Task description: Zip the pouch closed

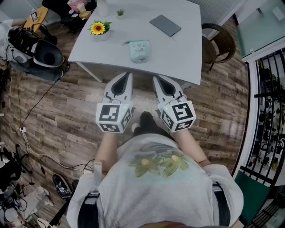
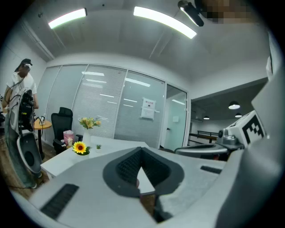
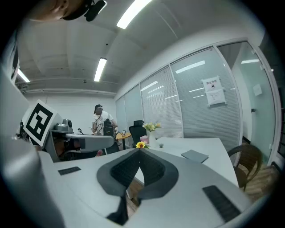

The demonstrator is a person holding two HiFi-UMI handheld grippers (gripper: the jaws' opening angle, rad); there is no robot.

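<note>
The pale green pouch lies near the front edge of the white table. In the head view both grippers hang side by side in front of my torso, short of the table and over the wooden floor. My left gripper is shut with nothing between its jaws, and its tips meet in the left gripper view. My right gripper is shut and empty as well. The pouch is hidden behind the jaws in both gripper views.
On the table stand a sunflower, a grey notebook and a small plant. A brown chair sits at the table's right. Black bags and gear lie on the floor at left, with cables. A person stands far off.
</note>
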